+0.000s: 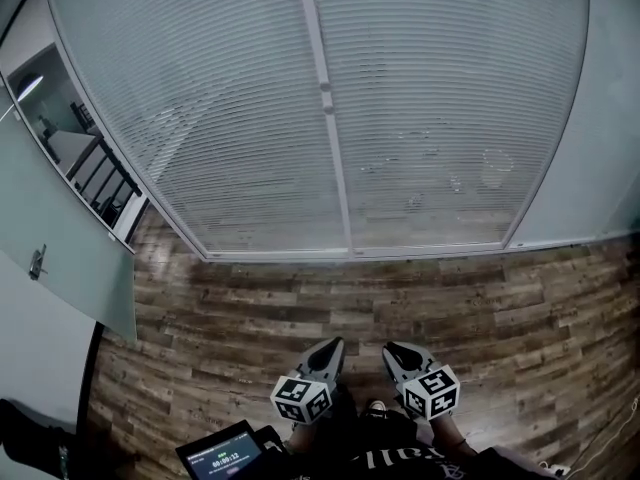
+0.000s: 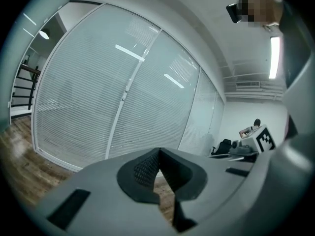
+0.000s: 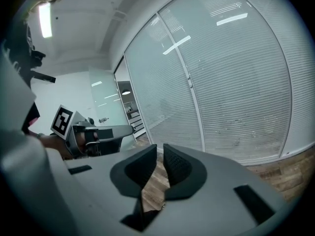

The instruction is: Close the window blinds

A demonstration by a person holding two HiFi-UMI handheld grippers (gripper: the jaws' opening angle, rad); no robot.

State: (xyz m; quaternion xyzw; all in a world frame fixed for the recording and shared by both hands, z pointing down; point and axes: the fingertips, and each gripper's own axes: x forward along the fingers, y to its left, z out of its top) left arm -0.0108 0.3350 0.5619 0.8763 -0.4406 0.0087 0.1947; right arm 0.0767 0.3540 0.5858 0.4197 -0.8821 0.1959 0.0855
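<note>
The window blinds (image 1: pixel 200 118) cover a two-panel glass wall ahead; their white horizontal slats hang down to the floor rail. A thin mullion (image 1: pixel 335 168) with a small knob (image 1: pixel 326 98) splits the panels. In the left gripper view the blinds (image 2: pixel 78 107) stand well beyond the jaws, and the same holds for the blinds (image 3: pixel 236 87) in the right gripper view. Held low near the person's body, my left gripper (image 1: pixel 333 343) is shut and empty, its tips touching (image 2: pixel 158 151). My right gripper (image 1: pixel 392 348) sits beside it, jaws almost together with only a thin slit, nothing between them (image 3: pixel 160 146).
Wood plank floor (image 1: pixel 300 298) runs from my feet to the blinds. A glass door with a handle (image 1: pixel 37 263) stands at the left, a stair railing (image 1: pixel 105 178) behind it. A small screen (image 1: pixel 222 455) shows at the bottom. A person sits far off (image 2: pixel 256 124).
</note>
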